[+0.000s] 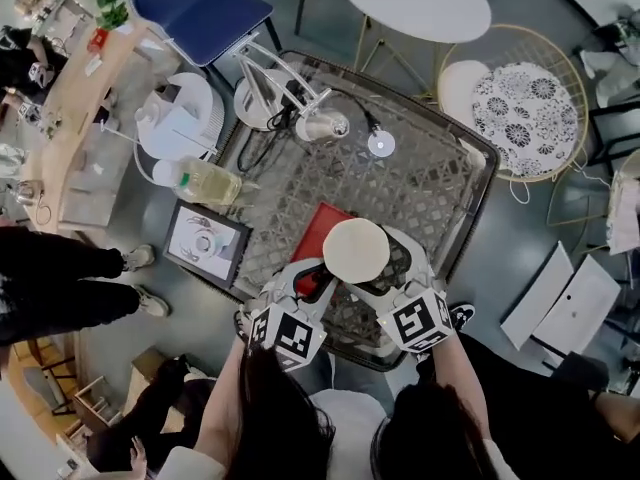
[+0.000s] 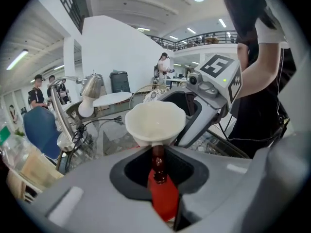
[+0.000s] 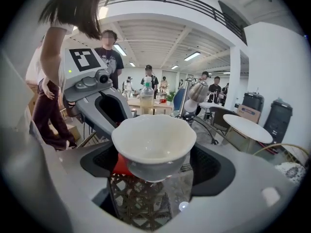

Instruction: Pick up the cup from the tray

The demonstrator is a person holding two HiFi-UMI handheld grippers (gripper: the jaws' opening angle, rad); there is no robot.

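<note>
A white cup (image 1: 357, 251) with a wavy rim hangs above the glass table. My right gripper (image 1: 376, 268) is shut on it, and the cup (image 3: 154, 147) fills the gap between the wide-set jaws of my right gripper (image 3: 154, 160). A red tray (image 1: 325, 225) lies just behind and left of the cup. My left gripper (image 1: 316, 281) is shut on the tray's near edge. In the left gripper view the tray (image 2: 163, 198) shows edge-on in my left gripper (image 2: 158, 174), with the cup (image 2: 155, 123) above it. The cup's base is clear of the tray.
The glass table (image 1: 430, 183) has a lattice pattern under it. On it stand a silver gooseneck kettle (image 1: 320, 125), a bottle (image 1: 205, 180) and a framed tablet (image 1: 206, 244). Beyond are a blue chair (image 1: 200, 8), a white round table (image 1: 415, 3) and a cushioned wire chair (image 1: 520, 103).
</note>
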